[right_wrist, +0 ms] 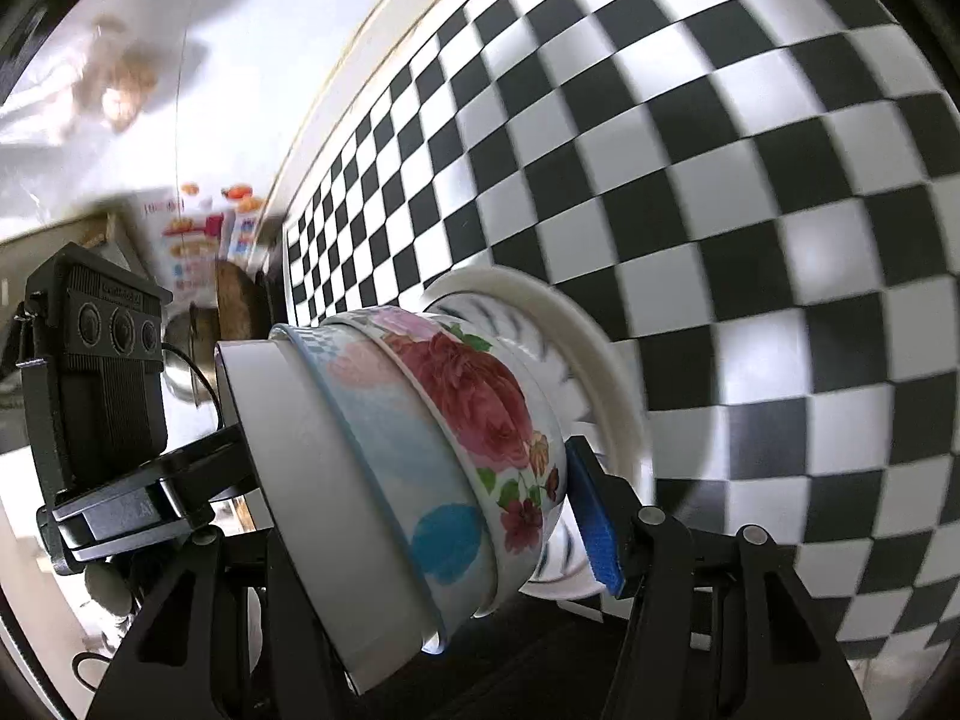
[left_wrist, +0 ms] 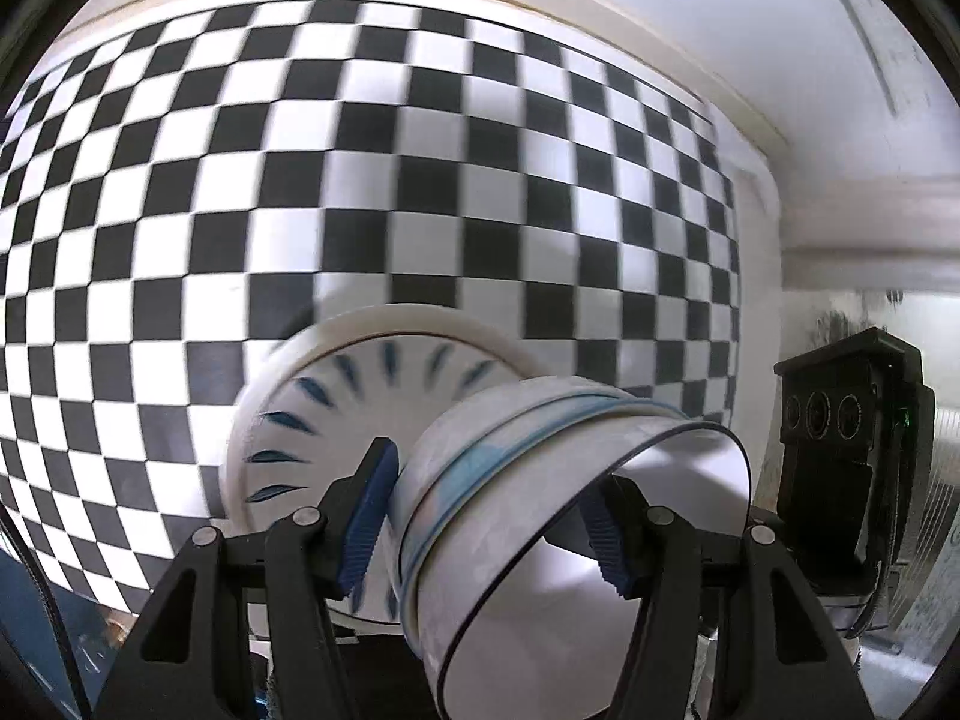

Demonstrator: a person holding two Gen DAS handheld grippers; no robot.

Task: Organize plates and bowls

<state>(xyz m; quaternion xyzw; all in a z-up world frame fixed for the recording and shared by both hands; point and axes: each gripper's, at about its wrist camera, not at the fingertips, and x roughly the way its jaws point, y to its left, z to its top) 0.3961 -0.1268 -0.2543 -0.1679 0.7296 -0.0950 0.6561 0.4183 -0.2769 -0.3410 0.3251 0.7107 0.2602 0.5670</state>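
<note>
Both units clamp one nested stack of bowls, carried tilted above the black-and-white checkered surface: the left hand-held gripper pinches the rim of the plain white outer bowl, one pad inside and one outside, while the right hand-held gripper spans the stack from the opposite side. The rose-patterned white ceramic bowl and a blue-dashed white plate sit beneath. Keep both grips matched and level the stack before lowering, so nothing slides. Blurred clutter lies beyond the surface's edge; nothing blocks the surface itself.
</note>
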